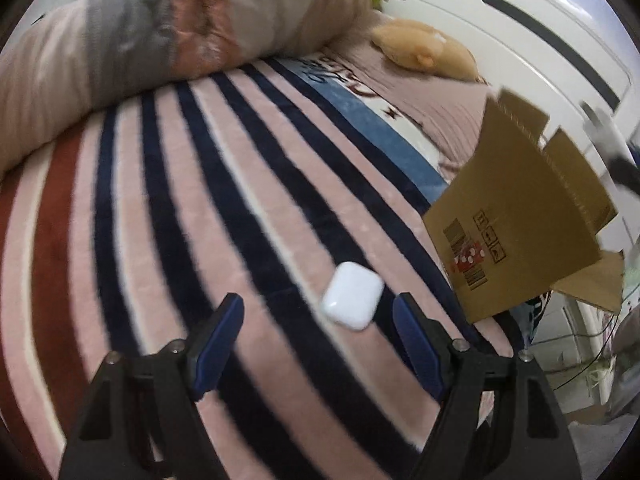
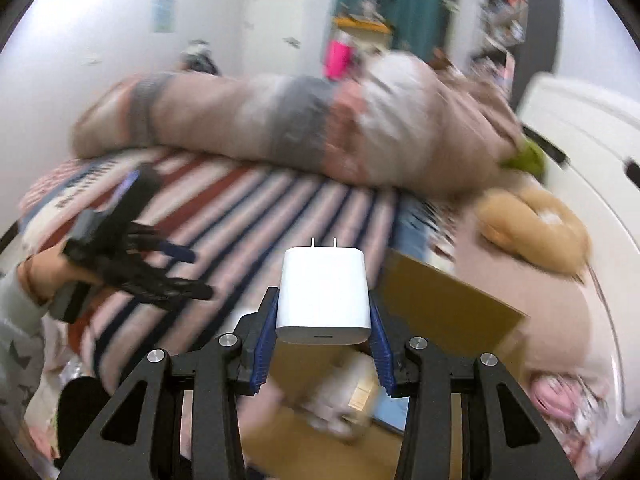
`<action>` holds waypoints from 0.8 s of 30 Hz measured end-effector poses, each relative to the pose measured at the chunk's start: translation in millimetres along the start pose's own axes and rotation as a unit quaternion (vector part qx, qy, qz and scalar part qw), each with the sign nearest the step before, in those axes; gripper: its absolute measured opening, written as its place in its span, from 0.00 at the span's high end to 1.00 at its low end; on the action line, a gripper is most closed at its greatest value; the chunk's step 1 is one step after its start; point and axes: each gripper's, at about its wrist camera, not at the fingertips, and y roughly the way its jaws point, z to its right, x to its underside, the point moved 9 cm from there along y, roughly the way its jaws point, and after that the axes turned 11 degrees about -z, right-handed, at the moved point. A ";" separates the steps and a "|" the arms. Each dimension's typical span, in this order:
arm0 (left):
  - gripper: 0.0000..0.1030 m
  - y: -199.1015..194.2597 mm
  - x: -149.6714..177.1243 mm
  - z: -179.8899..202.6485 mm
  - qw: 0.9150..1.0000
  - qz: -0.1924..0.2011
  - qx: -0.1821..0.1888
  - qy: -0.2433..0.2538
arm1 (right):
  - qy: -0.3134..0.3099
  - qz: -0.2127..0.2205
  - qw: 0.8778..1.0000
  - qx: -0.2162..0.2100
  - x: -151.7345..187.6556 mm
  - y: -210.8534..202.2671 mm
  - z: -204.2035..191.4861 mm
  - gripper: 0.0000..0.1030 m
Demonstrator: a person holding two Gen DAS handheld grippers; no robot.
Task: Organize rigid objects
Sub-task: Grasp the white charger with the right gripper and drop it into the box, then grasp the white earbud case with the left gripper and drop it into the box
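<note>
A white earbud case [image 1: 352, 295] lies on the striped blanket [image 1: 200, 200], just ahead of my open left gripper [image 1: 318, 312] and between its blue fingertips. An open cardboard box [image 1: 520, 216] stands to the right of it. My right gripper [image 2: 324, 308] is shut on a white charger plug [image 2: 323, 294], prongs pointing away, held above the open cardboard box [image 2: 448, 304]. White items lie inside the box [image 2: 344, 396]. My left gripper also shows in the right wrist view [image 2: 192, 272], open, over the blanket.
A rolled duvet [image 1: 160, 40] lies across the far side of the bed. A tan plush toy [image 1: 424, 48] rests near the white wardrobe [image 1: 520, 20]. The bed edge runs just right of the box.
</note>
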 end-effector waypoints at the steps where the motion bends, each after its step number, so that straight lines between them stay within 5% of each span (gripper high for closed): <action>1: 0.28 8.7 -1.0 5.9 1.000 -0.005 0.000 0.008 | 0.015 -0.018 1.000 0.000 3.6 6.3 15.3 0.63; 7: 0.29 66.1 -4.7 28.7 0.998 -0.034 -0.015 0.044 | 0.049 -0.085 0.995 -0.018 27.6 41.5 54.3 0.63; 12: 0.51 79.3 -5.0 34.8 0.997 -0.032 -0.045 0.058 | 0.033 -0.079 0.996 -0.008 35.3 38.3 62.5 0.61; 18: 0.61 66.3 2.0 32.7 0.996 -0.022 -0.059 0.059 | 0.034 -0.063 0.997 -0.017 36.3 32.2 61.2 0.54; 24: 0.61 -2.2 -13.9 33.9 0.995 0.037 -0.080 0.047 | 0.036 -0.052 0.998 -0.031 35.4 28.8 59.6 0.54</action>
